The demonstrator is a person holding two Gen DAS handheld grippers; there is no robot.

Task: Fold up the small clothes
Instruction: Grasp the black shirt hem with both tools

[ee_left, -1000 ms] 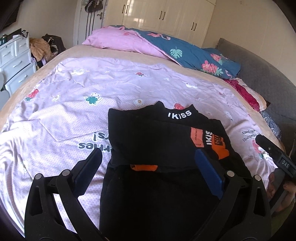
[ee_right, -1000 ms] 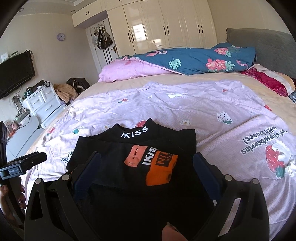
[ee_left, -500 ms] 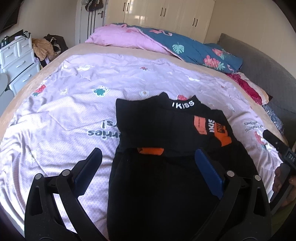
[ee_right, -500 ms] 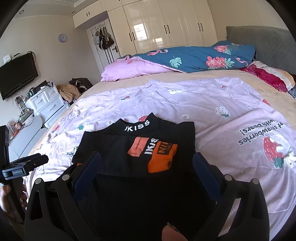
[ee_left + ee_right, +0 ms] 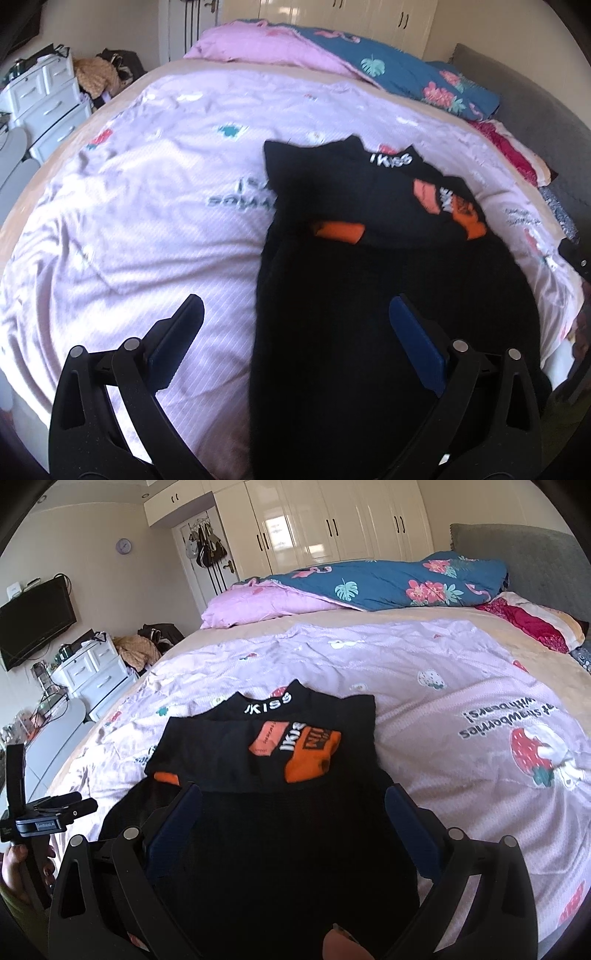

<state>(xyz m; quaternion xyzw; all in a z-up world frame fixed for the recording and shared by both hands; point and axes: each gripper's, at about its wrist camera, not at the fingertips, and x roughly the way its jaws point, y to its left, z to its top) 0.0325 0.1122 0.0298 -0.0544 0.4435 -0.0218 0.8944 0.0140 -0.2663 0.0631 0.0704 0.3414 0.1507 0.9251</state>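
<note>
1. We are looking at one black garment (image 5: 266,812) lying flat on the lilac quilt (image 5: 424,672) of the bed, toward its near edge and about mid-width.
2. We are judging the fold as partly done: a black layer with an orange patch (image 5: 310,749) is lying across the upper part, just below the collar lettering (image 5: 267,705), with an orange cuff (image 5: 338,230) poking out at its lower edge.
3. We are reading that as sleeves or sides already turned in; we cannot tell exactly which part it is.
4. We are seeing the lower body of the garment spread long toward the near edge, not yet doubled up, so the bottom-to-top fold looks left to do.
5. We are holding the left gripper (image 5: 295,321) with jaws wide, nothing between them, above the garment's left edge, one finger over quilt and one over black cloth.
6. We are holding the right gripper (image 5: 293,805) wide too, nothing pinched, over the lower half of the garment.
7. We are not seeing other small clothes on the quilt; a blue floral duvet (image 5: 399,579) is sitting at the far edge.
</note>
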